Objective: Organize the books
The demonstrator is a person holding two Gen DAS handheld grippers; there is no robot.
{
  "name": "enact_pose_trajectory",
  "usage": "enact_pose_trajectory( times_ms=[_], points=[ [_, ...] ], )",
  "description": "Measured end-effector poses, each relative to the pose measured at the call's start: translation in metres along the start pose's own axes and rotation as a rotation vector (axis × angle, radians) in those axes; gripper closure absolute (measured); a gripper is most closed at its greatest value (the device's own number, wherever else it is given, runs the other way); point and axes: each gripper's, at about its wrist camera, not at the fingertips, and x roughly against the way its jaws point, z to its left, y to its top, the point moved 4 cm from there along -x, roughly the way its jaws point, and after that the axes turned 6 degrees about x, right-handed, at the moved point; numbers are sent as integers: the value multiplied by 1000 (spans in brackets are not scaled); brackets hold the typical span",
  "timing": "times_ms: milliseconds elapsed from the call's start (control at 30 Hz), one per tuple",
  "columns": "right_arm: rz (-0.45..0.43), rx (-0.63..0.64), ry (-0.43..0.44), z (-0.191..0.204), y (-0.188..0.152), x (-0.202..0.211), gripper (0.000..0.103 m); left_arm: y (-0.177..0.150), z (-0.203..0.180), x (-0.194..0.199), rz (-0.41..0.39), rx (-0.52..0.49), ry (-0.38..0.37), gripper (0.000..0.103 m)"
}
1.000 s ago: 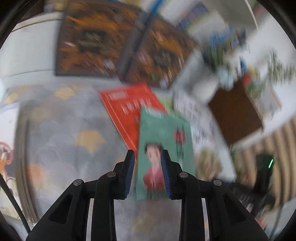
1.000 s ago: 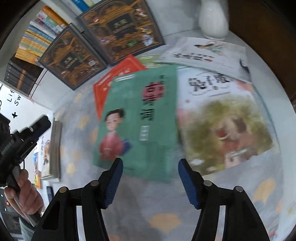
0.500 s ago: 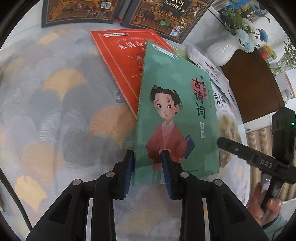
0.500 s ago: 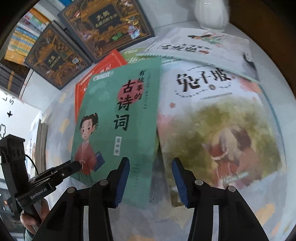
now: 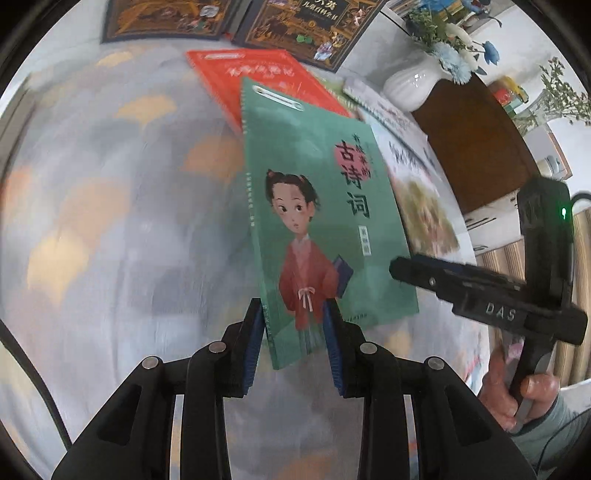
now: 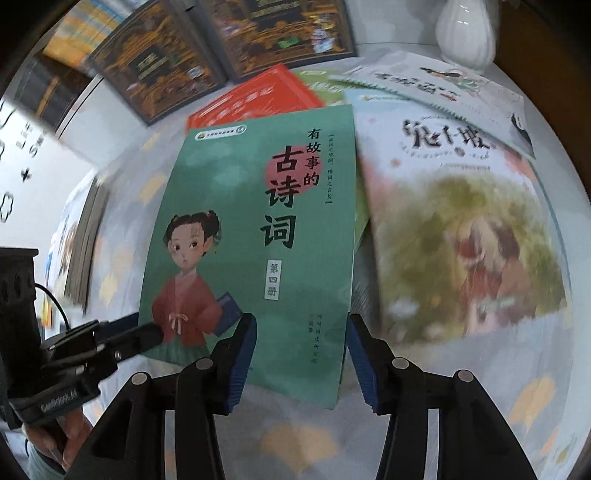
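A green book (image 5: 325, 221) with a girl in red on its cover lies on top of a red book (image 5: 258, 77) and against a pale picture book (image 6: 461, 221). My left gripper (image 5: 294, 336) is open, and the green book's near left corner sits in the gap without being pinched. My right gripper (image 6: 300, 354) straddles the near right corner of the green book (image 6: 258, 221); its jaws are opening and do not press on the cover. In the right wrist view a left fingertip (image 6: 140, 336) rests at the book's lower left corner.
A grey cloth with gold fans (image 5: 110, 221) covers the table. Dark ornate books (image 5: 306, 22) stand at the back, beside a white vase (image 5: 410, 85) and a brown board (image 5: 476, 140). A white book (image 6: 443, 85) lies behind; a stack of books (image 6: 85, 236) sits left.
Both grippers have come down closer to the green book, whose near corners now lie between their fingers. The right jaws narrowed, then widened a little. The left gap stayed the same.
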Motion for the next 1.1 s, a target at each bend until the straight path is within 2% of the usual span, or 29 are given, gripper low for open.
enact_pose_trajectory(
  times_ms=[167, 233, 300, 333, 467, 533, 600, 633, 700, 800, 833, 900, 1000, 1100],
  points=[
    [86, 47, 39, 21, -47, -12, 50, -52, 20, 14, 11, 95, -6, 75],
    [82, 63, 46, 25, -61, -8, 50, -68, 27, 17, 30, 143, -49, 75],
    [95, 86, 52, 29, -66, -7, 50, -78, 32, 18, 25, 161, -35, 75],
    [90, 82, 44, 29, -69, -5, 50, -81, 34, 19, 4, 171, -21, 76],
    [76, 83, -83, 22, -77, -4, 51, -81, 34, 19, -36, 210, -21, 75],
    [68, 87, -67, 23, -82, -3, 51, -80, 31, 18, -40, 192, -12, 75],
    [61, 90, -7, 29, -87, -3, 51, -79, 29, 18, -39, 188, -28, 75],
    [52, 95, -22, 31, -88, -2, 51, -79, 29, 19, -47, 192, -30, 75],
    [46, 104, -24, 31, -92, -1, 51, -77, 28, 30, -82, 210, -85, 75],
    [44, 31, 108, 22, -95, 5, 51, -71, 27, 63, -172, 299, -340, 75],
    [51, -11, 170, 18, -97, 5, 51, -69, 26, 69, -188, 309, -365, 75],
    [65, -44, 211, 15, -100, 2, 51, -65, 26, 70, -200, 306, -336, 75],
    [64, -38, 206, 16, -103, 2, 51, -65, 31, 56, -173, 316, -278, 76],
    [65, -41, 208, 22, -105, -1, 51, -67, 37, 43, -136, 373, -328, 79]
  ],
)
